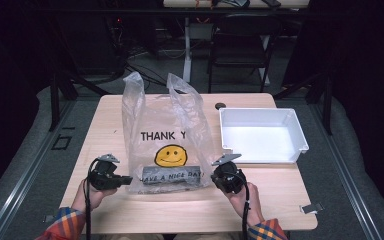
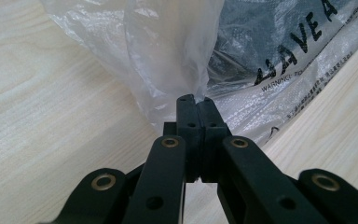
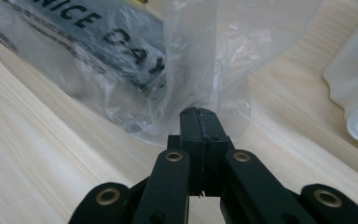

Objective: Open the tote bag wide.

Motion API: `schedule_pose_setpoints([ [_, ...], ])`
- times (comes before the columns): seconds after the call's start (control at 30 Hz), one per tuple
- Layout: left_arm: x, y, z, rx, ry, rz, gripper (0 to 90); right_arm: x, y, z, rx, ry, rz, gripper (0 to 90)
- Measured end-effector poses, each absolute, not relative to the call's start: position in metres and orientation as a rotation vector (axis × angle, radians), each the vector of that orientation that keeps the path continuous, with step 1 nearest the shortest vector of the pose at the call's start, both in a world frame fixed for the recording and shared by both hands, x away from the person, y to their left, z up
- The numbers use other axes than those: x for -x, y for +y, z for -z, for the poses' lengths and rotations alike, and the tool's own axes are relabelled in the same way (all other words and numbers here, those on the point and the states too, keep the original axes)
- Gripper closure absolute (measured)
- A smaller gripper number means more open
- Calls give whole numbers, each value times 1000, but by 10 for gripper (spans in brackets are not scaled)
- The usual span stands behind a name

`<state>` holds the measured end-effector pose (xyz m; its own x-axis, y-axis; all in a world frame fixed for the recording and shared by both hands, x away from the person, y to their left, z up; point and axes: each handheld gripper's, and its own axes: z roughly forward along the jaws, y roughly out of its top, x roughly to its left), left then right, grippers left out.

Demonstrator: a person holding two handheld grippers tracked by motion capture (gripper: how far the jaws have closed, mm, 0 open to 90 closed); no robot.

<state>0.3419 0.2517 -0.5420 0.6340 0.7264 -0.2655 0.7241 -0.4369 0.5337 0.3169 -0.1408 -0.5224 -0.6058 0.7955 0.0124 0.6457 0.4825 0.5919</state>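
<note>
Pinching the bottom corners of the plastic bag (image 1: 166, 145) lying flat on the table (image 1: 105, 130), the left gripper (image 1: 125, 179) and right gripper (image 1: 219, 180) have fingers clamped on its film, probably to lift and empty it.

A: Bag colours?
B: plastic bag (image 1: 165, 125) is clear, milky-white where it creases. Black "THANK Y.." lettering, yellow smiley with black outline. Dark grey band (image 1: 171, 176) along the bottom, "HAVE A NICE DAY" across it.
A: Rest?
B: tray (image 1: 300, 131) plain white. table (image 1: 105, 135) light wood grain, pale beige. Both grippers black, left gripper (image 2: 196, 100) and right gripper (image 3: 199, 112) with brass-coloured pins. sleeves (image 1: 65, 225) plaid: orange, blue, yellow.
</note>
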Motion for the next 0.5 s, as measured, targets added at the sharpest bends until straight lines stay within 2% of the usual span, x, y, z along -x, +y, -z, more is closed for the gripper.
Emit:
schedule_pose_setpoints([
  [0.2,-342,249,546,-2260,1128,-8,900,-320,-145,528,-1247,2490,-780,898],
  [0.3,-343,250,547,-2264,1127,-9,900,-317,-145,522,-1224,2493,-826,751],
  [0.43,-343,249,548,-2287,1122,-11,900,-311,-142,508,-1159,2495,-886,629],
  [0.47,-343,249,548,-2294,1121,-14,900,-309,-139,501,-1135,2484,-916,575],
  [0.5,-343,248,549,-2301,1121,-16,900,-309,-139,501,-1135,2484,-916,575],
])
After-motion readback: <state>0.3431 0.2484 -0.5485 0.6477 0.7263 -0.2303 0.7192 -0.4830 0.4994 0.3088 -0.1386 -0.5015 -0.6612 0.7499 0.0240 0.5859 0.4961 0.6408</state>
